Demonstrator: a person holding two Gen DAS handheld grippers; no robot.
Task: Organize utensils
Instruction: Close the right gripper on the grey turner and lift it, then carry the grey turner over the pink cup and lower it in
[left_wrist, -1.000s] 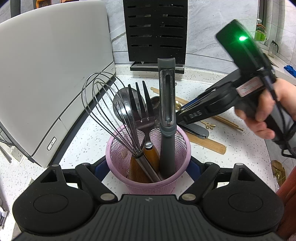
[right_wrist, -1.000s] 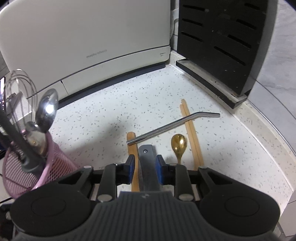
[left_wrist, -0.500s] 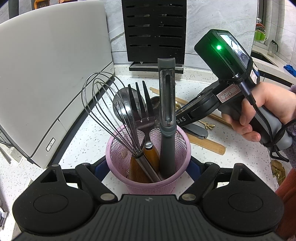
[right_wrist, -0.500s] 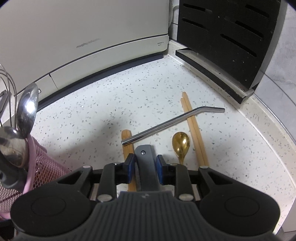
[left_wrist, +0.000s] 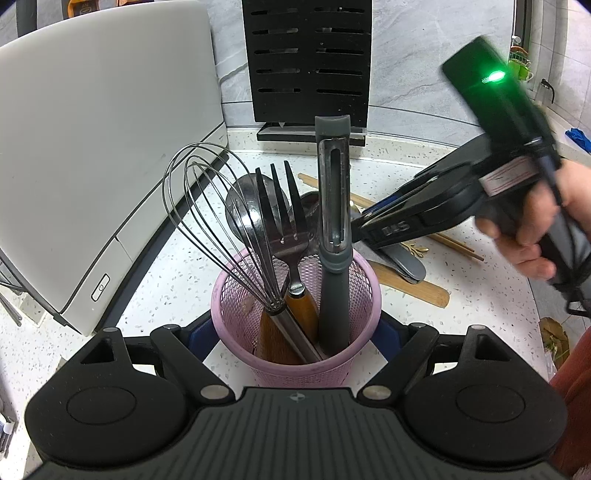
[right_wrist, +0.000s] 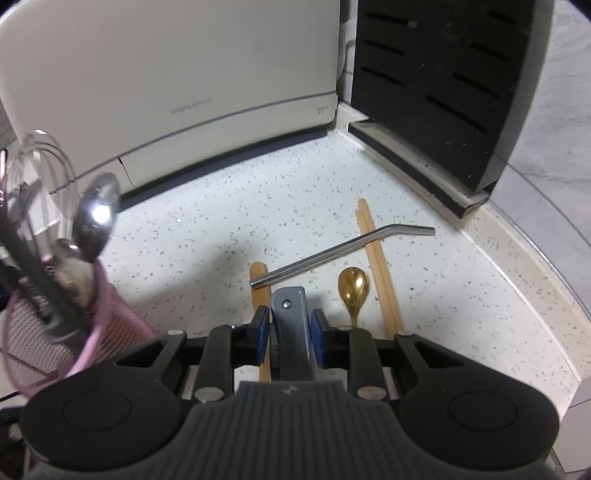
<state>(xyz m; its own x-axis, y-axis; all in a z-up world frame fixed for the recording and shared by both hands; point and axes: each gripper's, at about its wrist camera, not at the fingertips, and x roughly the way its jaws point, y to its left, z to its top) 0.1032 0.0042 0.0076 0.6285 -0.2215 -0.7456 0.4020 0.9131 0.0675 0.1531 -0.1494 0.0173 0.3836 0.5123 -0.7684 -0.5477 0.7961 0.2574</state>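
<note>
A pink mesh cup (left_wrist: 295, 354) stands between the blue pads of my left gripper (left_wrist: 295, 328), which press on its two sides. In it stand a whisk (left_wrist: 207, 221), a fork (left_wrist: 284, 221), a grey peeler (left_wrist: 334, 206) and a steel spoon (left_wrist: 242, 206). My right gripper (right_wrist: 288, 328) is shut on a grey-handled utensil (right_wrist: 290, 317), low over the counter just right of the cup (right_wrist: 44, 332). Beyond it lie a bent metal straw (right_wrist: 343, 251), a gold spoon (right_wrist: 353, 286), wooden chopsticks (right_wrist: 376, 258) and a flat wooden stick (right_wrist: 257, 284).
A large white appliance (left_wrist: 92, 147) fills the left side. A black slotted knife block (left_wrist: 308, 62) stands at the back in the corner. The speckled counter's edge (right_wrist: 535, 332) curves round on the right. A person's hand (left_wrist: 546, 236) holds the right gripper's handle.
The right gripper's body swung towards the cup, then back up to the right, still holding the grey-handled utensil. The cup came further into the right wrist view. The left gripper stayed put.
</note>
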